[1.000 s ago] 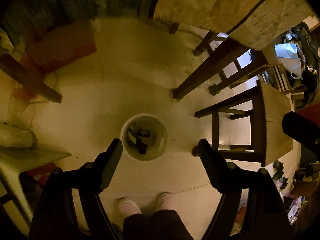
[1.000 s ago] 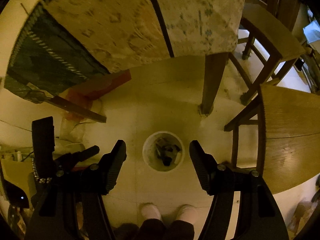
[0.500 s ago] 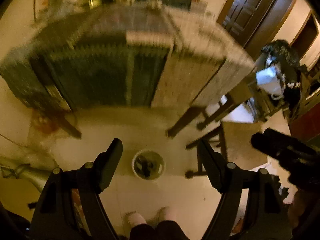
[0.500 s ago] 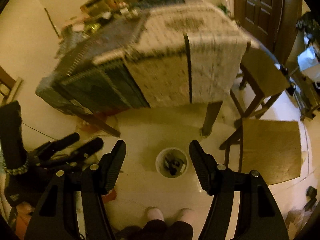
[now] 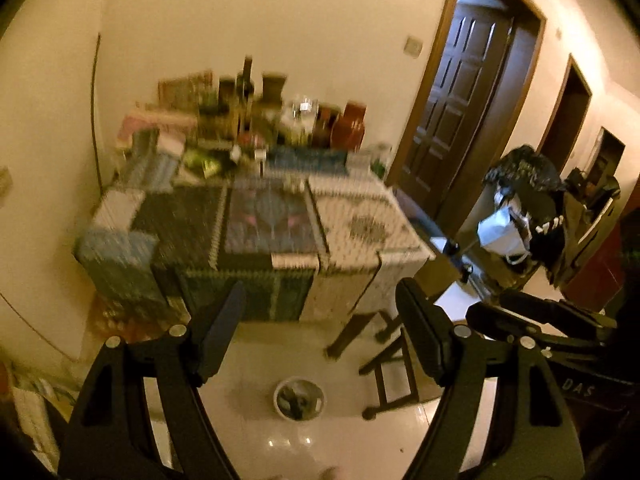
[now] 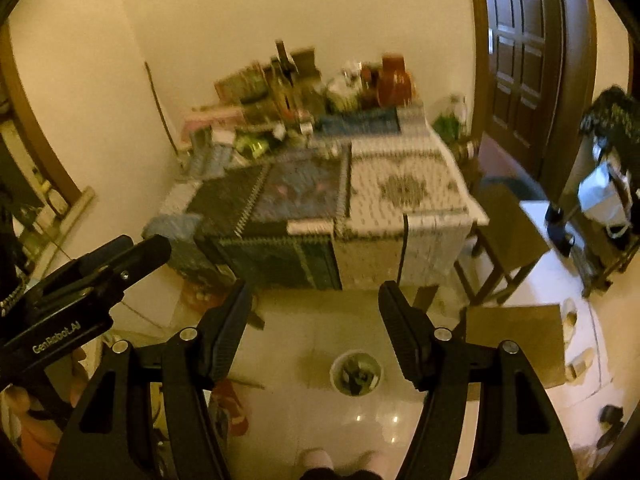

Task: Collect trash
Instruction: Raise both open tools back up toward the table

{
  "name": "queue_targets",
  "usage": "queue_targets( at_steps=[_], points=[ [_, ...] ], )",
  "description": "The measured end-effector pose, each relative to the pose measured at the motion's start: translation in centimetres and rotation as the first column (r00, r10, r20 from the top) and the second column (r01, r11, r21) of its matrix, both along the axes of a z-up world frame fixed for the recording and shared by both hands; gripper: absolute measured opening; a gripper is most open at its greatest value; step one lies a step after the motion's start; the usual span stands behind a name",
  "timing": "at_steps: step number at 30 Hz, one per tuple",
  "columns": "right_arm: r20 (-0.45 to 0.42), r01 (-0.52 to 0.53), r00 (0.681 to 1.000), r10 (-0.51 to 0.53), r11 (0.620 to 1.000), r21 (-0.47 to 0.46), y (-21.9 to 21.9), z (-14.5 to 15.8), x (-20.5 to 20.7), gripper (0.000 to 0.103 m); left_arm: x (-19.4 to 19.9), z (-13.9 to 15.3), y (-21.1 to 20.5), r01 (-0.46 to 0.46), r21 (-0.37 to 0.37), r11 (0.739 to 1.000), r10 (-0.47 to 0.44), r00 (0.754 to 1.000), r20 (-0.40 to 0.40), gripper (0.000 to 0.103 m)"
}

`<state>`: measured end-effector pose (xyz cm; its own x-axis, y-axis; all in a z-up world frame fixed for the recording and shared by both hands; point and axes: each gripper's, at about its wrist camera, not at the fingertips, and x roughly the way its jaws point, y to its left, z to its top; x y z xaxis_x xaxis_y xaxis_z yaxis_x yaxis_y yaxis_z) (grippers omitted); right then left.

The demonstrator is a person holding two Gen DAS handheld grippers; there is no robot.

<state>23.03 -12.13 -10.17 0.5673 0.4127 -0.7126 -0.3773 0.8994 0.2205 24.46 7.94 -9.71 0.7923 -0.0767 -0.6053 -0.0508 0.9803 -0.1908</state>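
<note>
A small white trash bin (image 5: 299,397) with dark rubbish inside stands on the pale floor, far below both grippers; in the right wrist view the bin (image 6: 355,372) sits low between the fingers. My left gripper (image 5: 320,328) is open and holds nothing. My right gripper (image 6: 315,324) is open too, with empty air between its fingers. Each gripper shows in the other's view: the right one (image 5: 536,320) at the right edge, the left one (image 6: 96,268) at the left edge. The picture is blurred by motion.
A table (image 6: 400,200) under a patterned cloth fills the middle, its far end crowded with bottles and jars (image 5: 260,120). Wooden stools (image 6: 516,328) stand right of the bin. A dark door (image 5: 460,92) and a black bag (image 5: 524,172) lie to the right. Feet (image 6: 316,458) show at the bottom.
Both grippers have risen high above the bin and tilted upward. The bin has shrunk in view, and the tabletop, wall and door have come into sight. Jaw openings look unchanged.
</note>
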Motion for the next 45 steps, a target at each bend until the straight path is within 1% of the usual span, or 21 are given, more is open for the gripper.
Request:
queue_targets(
  at_steps=[2, 6, 8, 10, 13, 14, 15, 16, 18, 20, 27, 31, 36, 40, 45],
  points=[
    [0.059, 0.009, 0.998, -0.01, 1.0, 0.01, 0.2, 2.3, -1.0, 0.062, -1.6, 2.4, 0.4, 0.0, 0.013, 1.0, -0.001, 0.999, 0.048, 0.077],
    [0.155, 0.025, 0.987, -0.03, 0.999, 0.034, 0.3, 5.4, -2.7, 0.062, -3.7, 5.4, 1.0, -0.001, 0.038, 0.999, -0.003, 0.994, 0.113, 0.077],
    [0.192, 0.032, 0.981, -0.041, 0.998, 0.048, 0.3, 6.6, -3.3, 0.064, -4.6, 6.6, 1.2, -0.01, 0.059, 0.998, 0.001, 0.989, 0.147, 0.077],
    [0.227, 0.04, 0.973, -0.052, 0.998, 0.057, 0.3, 7.5, -3.7, 0.068, -5.4, 7.7, 1.3, -0.013, 0.072, 0.997, 0.0, 0.984, 0.177, 0.077],
    [0.264, 0.046, 0.963, -0.061, 0.997, 0.062, 0.5, 8.5, -3.6, 0.071, -5.8, 8.8, 1.4, -0.015, 0.085, 0.996, -0.002, 0.979, 0.204, 0.078],
    [0.273, 0.048, 0.96, -0.063, 0.997, 0.062, 0.5, 8.7, -3.5, 0.072, -5.9, 9.1, 1.5, -0.017, 0.089, 0.996, -0.002, 0.978, 0.209, 0.079],
    [0.283, 0.052, 0.957, -0.068, 0.997, 0.063, 0.5, 8.9, -3.4, 0.076, -5.8, 9.3, 1.5, -0.021, 0.093, 0.995, 0.001, 0.977, 0.214, 0.085],
    [0.292, 0.057, 0.953, -0.074, 0.996, 0.066, 0.4, 9.2, -3.4, 0.083, -5.7, 9.6, 1.6, -0.03, 0.096, 0.995, 0.008, 0.975, 0.223, 0.094],
    [0.309, 0.07, 0.947, -0.09, 0.995, 0.076, 0.2, 9.5, -3.4, 0.091, -5.5, 9.9, 1.7, -0.052, 0.095, 0.994, 0.027, 0.969, 0.244, 0.099],
    [0.322, 0.078, 0.942, -0.1, 0.994, 0.081, 0.1, 9.5, -2.5, 0.094, -4.8, 9.9, 1.9, -0.063, 0.093, 0.994, 0.037, 0.967, 0.253, 0.099],
    [0.313, 0.069, 0.945, -0.093, 0.994, 0.085, -0.5, 8.7, 2.0, 0.095, -0.3, 9.8, 1.7, -0.093, 0.118, 0.989, 0.062, 0.967, 0.246, 0.099],
    [0.291, 0.041, 0.954, -0.068, 0.994, 0.097, -1.0, 8.5, 6.3, 0.095, 4.0, 9.8, 1.3, -0.116, 0.129, 0.985, 0.083, 0.967, 0.24, 0.099],
    [0.295, 0.01, 0.955, -0.033, 0.997, 0.08, -1.5, 8.6, 11.4, 0.095, 9.7, 10.0, 0.4, -0.147, 0.112, 0.983, 0.117, 0.963, 0.243, 0.099],
    [0.285, -0.027, 0.958, 0.006, 0.997, 0.069, -1.9, 8.5, 15.4, 0.095, 14.2, 9.9, -0.1, -0.178, 0.082, 0.981, 0.155, 0.961, 0.227, 0.099],
    [0.266, -0.064, 0.963, 0.049, 0.997, 0.048, -1.9, 7.5, 19.3, 0.095, 18.4, 9.4, 0.1, -0.242, 0.087, 0.966, 0.219, 0.952, 0.213, 0.099]
  ],
)
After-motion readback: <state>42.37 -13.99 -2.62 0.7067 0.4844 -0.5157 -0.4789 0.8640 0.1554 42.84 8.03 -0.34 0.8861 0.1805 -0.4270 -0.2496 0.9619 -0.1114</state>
